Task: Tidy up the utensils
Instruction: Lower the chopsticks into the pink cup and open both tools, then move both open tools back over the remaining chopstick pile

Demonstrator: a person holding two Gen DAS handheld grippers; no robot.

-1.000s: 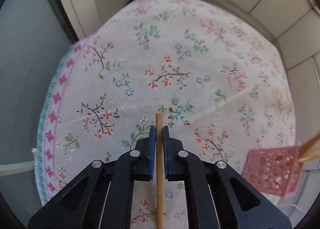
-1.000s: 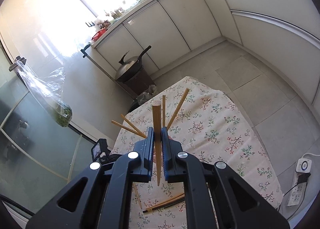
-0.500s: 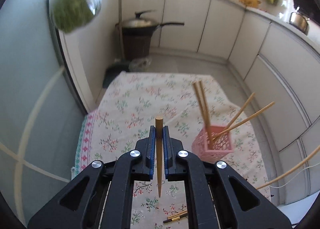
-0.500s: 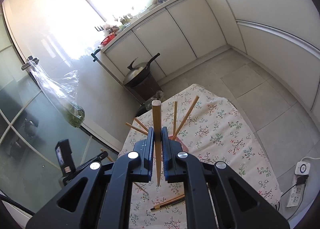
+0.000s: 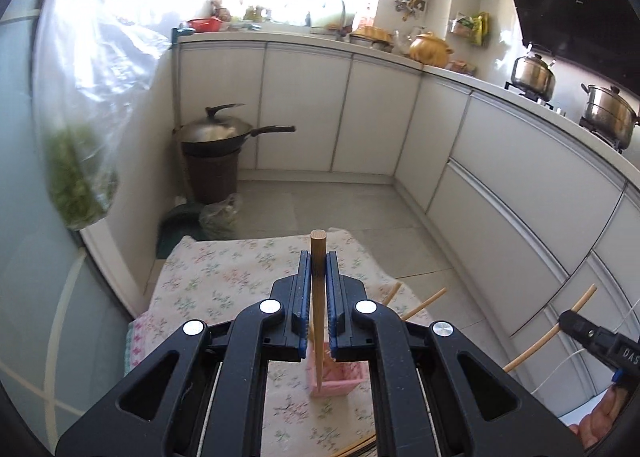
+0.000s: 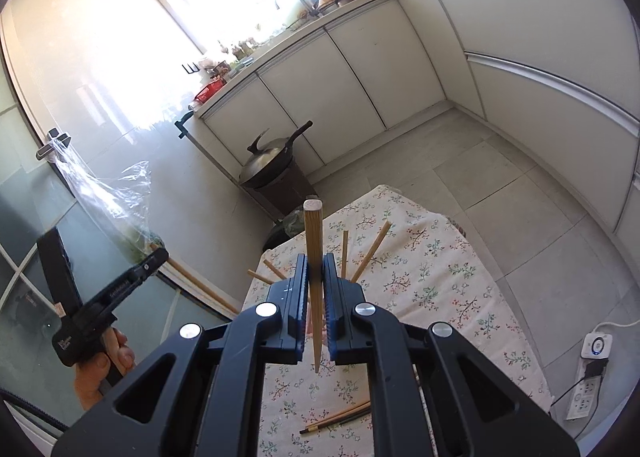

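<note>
Left wrist view: the left gripper (image 5: 319, 269) is clamped on a chopstick (image 5: 318, 297) above the pink holder (image 5: 340, 375). The right gripper (image 6: 315, 273) pinches another chopstick (image 6: 313, 257) — in my judgement either thin tip could catch the rim and slip off-line.

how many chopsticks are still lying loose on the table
2, lying together as a pair on the tablecloth near its front edge, below the right hand-held gripper. More may be hidden behind the gripper bodies.
</note>
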